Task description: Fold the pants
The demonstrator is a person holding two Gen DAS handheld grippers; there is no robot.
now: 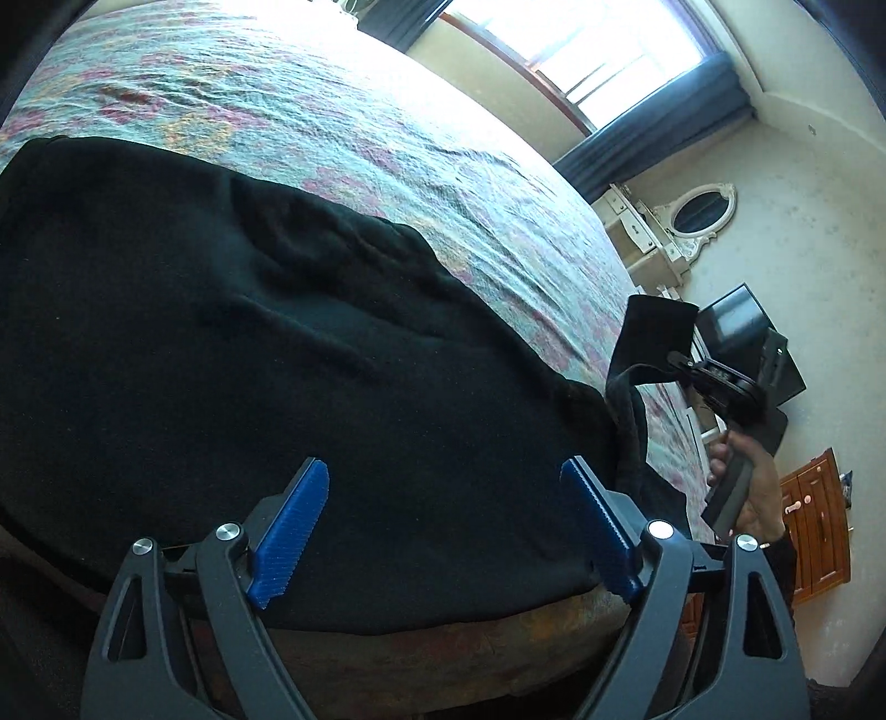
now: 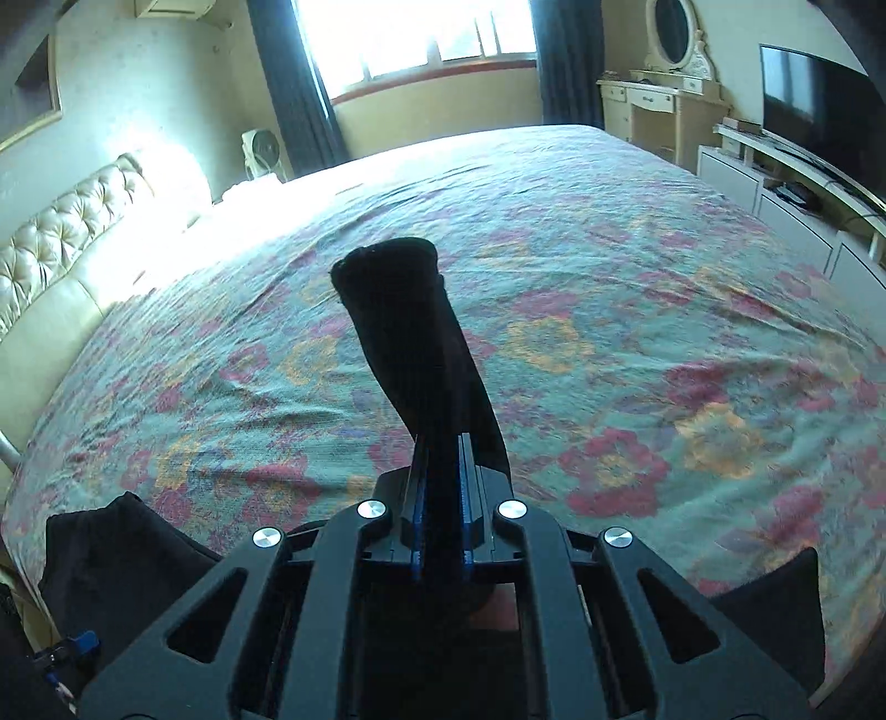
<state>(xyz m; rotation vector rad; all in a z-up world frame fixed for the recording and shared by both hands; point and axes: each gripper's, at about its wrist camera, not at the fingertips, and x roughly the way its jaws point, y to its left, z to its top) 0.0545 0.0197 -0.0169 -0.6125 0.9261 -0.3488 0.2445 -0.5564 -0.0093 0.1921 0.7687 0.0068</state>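
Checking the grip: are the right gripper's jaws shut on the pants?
Shut: the right gripper clamps a black strip of the pants, lifted off the bedspread.

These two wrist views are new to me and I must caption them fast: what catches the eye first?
The black pants spread over the near part of the floral bedspread dominate the left view, with the left gripper open above them. In the right view, the right gripper is shut on a black pant end, lifted over the bed. Behind glares a bright window.
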